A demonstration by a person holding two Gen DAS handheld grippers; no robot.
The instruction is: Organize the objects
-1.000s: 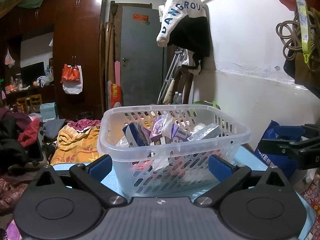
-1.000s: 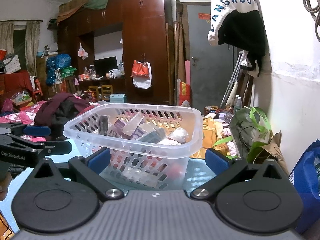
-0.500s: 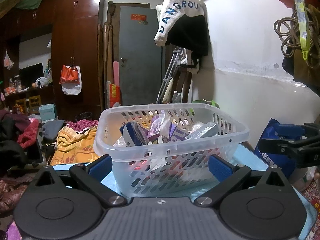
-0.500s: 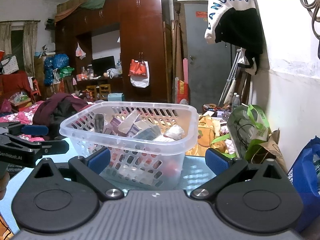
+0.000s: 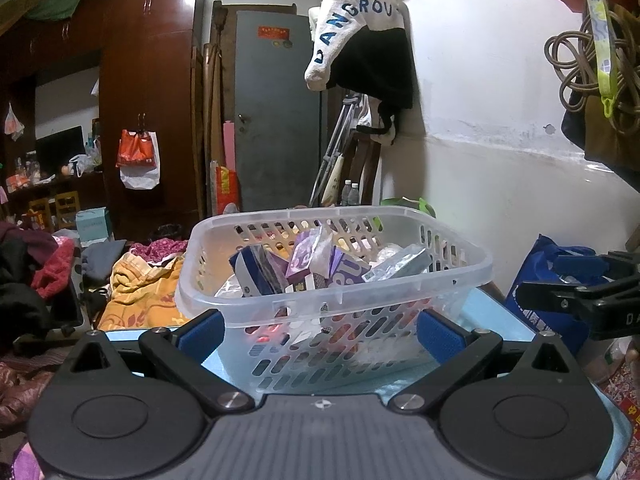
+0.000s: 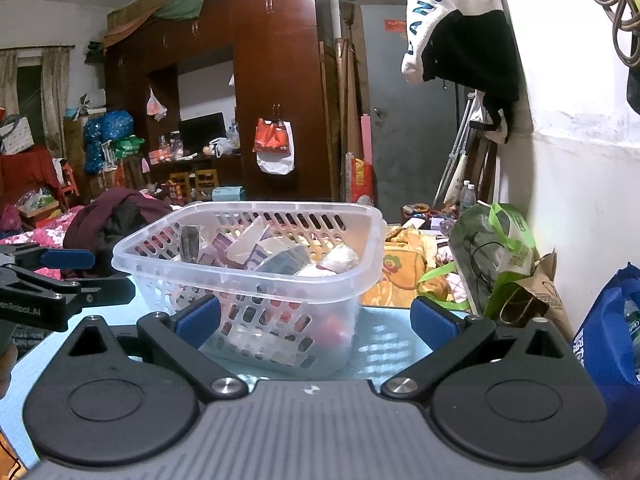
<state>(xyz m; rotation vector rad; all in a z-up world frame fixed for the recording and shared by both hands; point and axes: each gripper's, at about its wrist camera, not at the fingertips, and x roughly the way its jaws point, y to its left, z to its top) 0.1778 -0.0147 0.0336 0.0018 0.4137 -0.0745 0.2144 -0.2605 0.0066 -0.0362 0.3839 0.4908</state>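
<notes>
Left view: left gripper (image 5: 320,330) spread wide and empty, basket (image 5: 336,300) of packets (image 5: 320,268) at centre frame on blue table (image 5: 492,320), right view: right gripper (image 6: 316,320) wide open, holding nothing, basket (image 6: 256,280) centre-left.

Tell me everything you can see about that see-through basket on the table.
The basket looks like clear plastic, roughly rectangular with rounded corners, a thick rolled rim and slotted walls. It stands upright on the light blue table and is loosely filled with small packets and boxes, purple, blue and white; something red shows low through the slots. Neither gripper touches it.
</notes>
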